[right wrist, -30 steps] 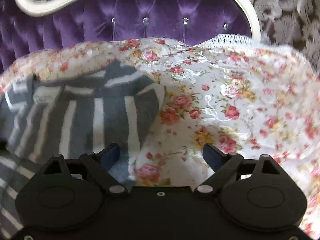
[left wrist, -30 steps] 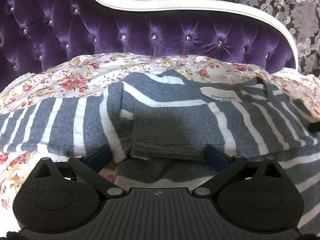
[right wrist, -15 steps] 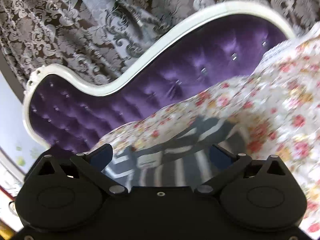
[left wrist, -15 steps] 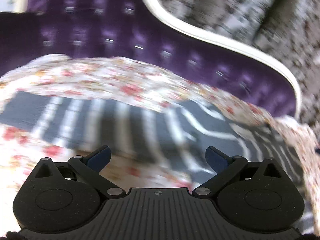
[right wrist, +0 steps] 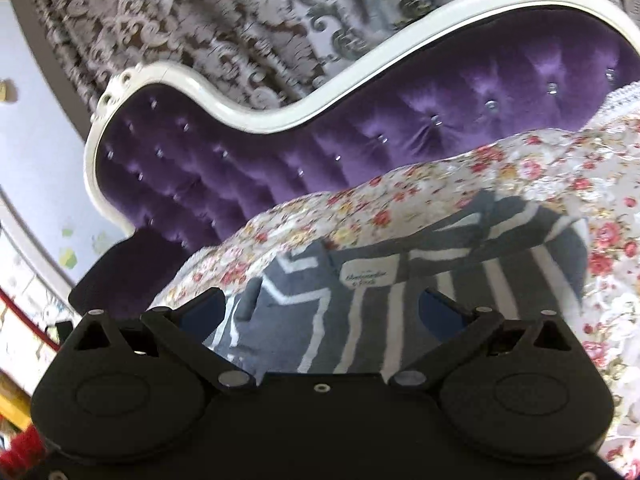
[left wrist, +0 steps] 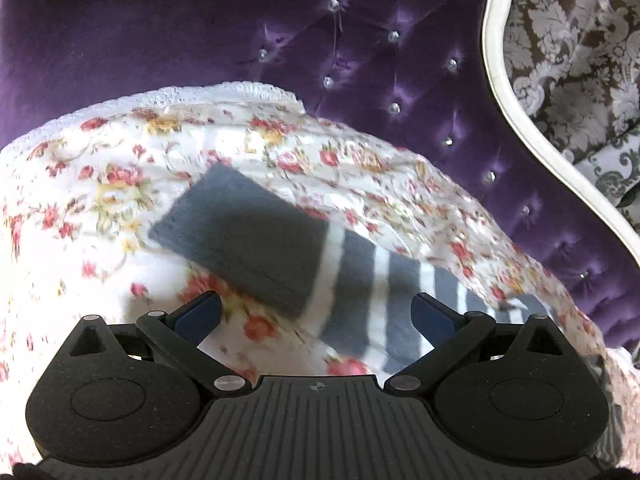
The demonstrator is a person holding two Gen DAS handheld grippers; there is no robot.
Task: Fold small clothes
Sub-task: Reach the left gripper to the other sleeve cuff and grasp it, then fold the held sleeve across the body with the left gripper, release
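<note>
A grey sweater with white stripes lies on a floral bedspread (left wrist: 80, 216). In the left wrist view its outstretched sleeve (left wrist: 304, 264) runs diagonally, dark cuff (left wrist: 240, 240) at upper left. My left gripper (left wrist: 316, 316) is open and empty, hovering just short of the sleeve. In the right wrist view the sweater's body (right wrist: 360, 312) shows with its white neck label (right wrist: 368, 276) and one sleeve folded across it. My right gripper (right wrist: 320, 312) is open and empty, over the sweater's body.
A purple tufted headboard (left wrist: 200, 32) with a white curved frame (left wrist: 516, 112) stands behind the bed, also in the right wrist view (right wrist: 360, 128). Patterned damask curtains (right wrist: 240, 20) hang behind it. The bedspread's lace edge (left wrist: 224, 90) meets the headboard.
Both grippers have swung left. The left one left the folded sleeve on the sweater's body and now faces the other, outstretched sleeve. The right one turned from the bare bedspread to the sweater's body.
</note>
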